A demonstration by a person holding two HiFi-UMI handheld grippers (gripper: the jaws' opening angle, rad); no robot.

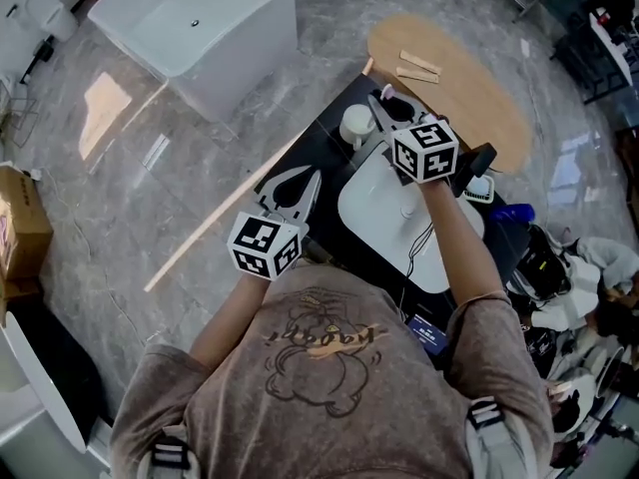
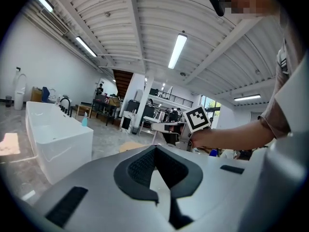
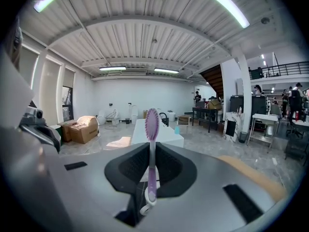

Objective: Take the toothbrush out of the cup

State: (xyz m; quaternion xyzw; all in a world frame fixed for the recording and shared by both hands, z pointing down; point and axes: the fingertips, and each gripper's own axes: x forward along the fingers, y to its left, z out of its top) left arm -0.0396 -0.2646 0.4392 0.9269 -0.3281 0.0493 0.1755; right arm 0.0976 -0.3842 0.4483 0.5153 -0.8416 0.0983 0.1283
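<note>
A purple toothbrush (image 3: 152, 124) stands upright between the jaws of my right gripper (image 3: 151, 151), bristle head on top; the gripper is shut on its handle. In the head view the right gripper (image 1: 384, 103) hovers just right of and above the white cup (image 1: 355, 124), which stands on the black counter (image 1: 324, 138). The brush is clear of the cup. My left gripper (image 1: 305, 180) is lower left of the cup, apart from it. In the left gripper view the left gripper (image 2: 155, 150) has its jaws together with nothing between them.
A white basin (image 1: 374, 213) with a tap sits in the counter under my right arm. A white bathtub (image 1: 195, 28) stands far left. An oval wooden board (image 1: 469, 78) lies beyond the counter, and a long wooden strip (image 1: 230, 213) on the floor. A cardboard box (image 1: 20, 218) sits at the left edge.
</note>
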